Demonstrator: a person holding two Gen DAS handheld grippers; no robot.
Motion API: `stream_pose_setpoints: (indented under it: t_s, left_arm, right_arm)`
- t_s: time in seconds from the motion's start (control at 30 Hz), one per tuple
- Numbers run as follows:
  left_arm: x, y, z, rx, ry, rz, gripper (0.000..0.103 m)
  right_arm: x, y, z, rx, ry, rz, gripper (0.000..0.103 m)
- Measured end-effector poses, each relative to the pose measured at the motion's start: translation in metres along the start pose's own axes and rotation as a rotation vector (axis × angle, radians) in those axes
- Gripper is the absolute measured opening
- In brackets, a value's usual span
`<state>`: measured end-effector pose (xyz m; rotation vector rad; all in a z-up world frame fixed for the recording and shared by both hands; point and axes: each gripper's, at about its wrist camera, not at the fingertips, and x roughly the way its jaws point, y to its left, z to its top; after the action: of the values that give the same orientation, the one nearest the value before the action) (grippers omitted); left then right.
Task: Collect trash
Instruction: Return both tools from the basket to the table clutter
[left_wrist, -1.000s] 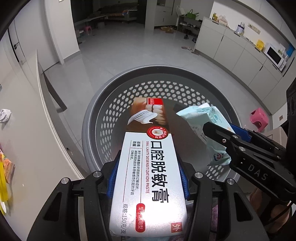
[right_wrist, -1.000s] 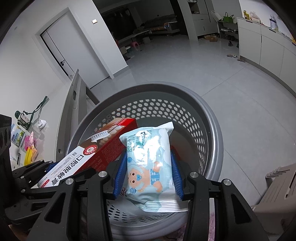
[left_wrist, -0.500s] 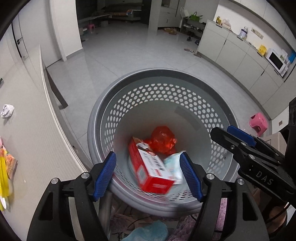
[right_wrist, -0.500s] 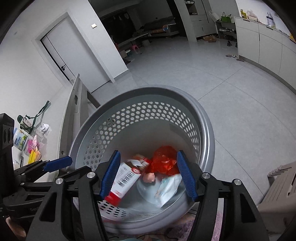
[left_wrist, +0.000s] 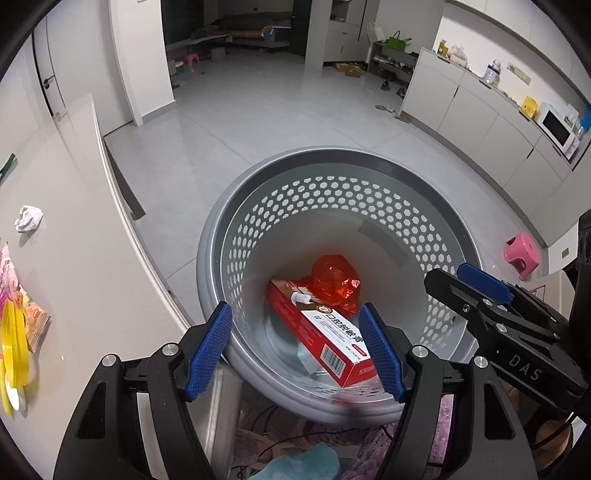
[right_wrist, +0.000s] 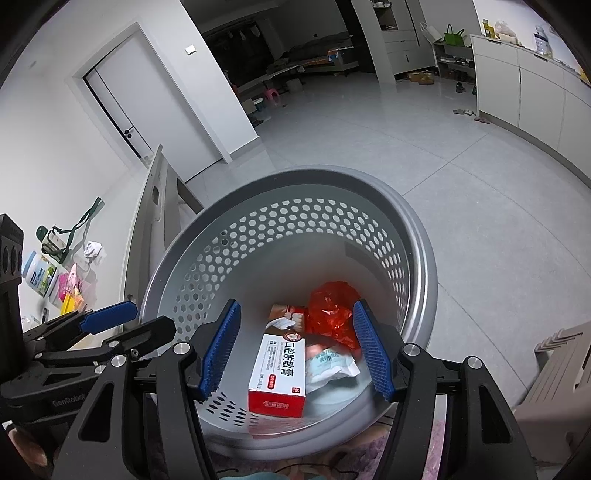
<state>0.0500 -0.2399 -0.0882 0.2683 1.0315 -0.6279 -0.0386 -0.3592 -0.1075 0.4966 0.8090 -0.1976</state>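
Down in the grey basket (left_wrist: 218, 236): toothpaste box (left_wrist: 325, 332), long axis running from the near wall toward the far side, red wrapper (left_wrist: 334, 277) touching its far end, wipes pack (right_wrist: 328, 365) beside it. Both grippers hover above the rim, left gripper (left_wrist: 295, 347) and right gripper (right_wrist: 295, 347) released, nothing between the jaws. Remaining trash, including a crumpled tissue (left_wrist: 27, 218), sits on the table (left_wrist: 92, 266) off to the left; left hand nearer.

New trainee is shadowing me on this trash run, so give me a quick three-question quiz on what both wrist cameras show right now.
1. True or false: the red-and-white toothpaste carton lies inside the grey perforated plastic basket.
2. Which sits deepest beside the carton? A) crumpled red plastic bag B) pink stool C) white microwave
3. Fill in: the left gripper and the right gripper both stand ____ with nothing between their blue pads.

Key: 1 true; 2 A; 3 open.
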Motion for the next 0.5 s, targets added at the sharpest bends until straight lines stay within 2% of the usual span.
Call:
stream_pose_setpoints:
  t_s: [0.27, 0.5]
  left_arm:
    - [-0.011, 0.009, 0.000, -0.015, -0.032, 0.004, 0.070]
    - [-0.027, 0.021, -0.006, -0.041, -0.080, 0.036, 0.073]
  right_arm:
    - [-0.010, 0.009, 0.002, -0.015, -0.020, 0.002, 0.061]
    - [-0.021, 0.025, -0.003, -0.043, -0.036, 0.024, 0.061]
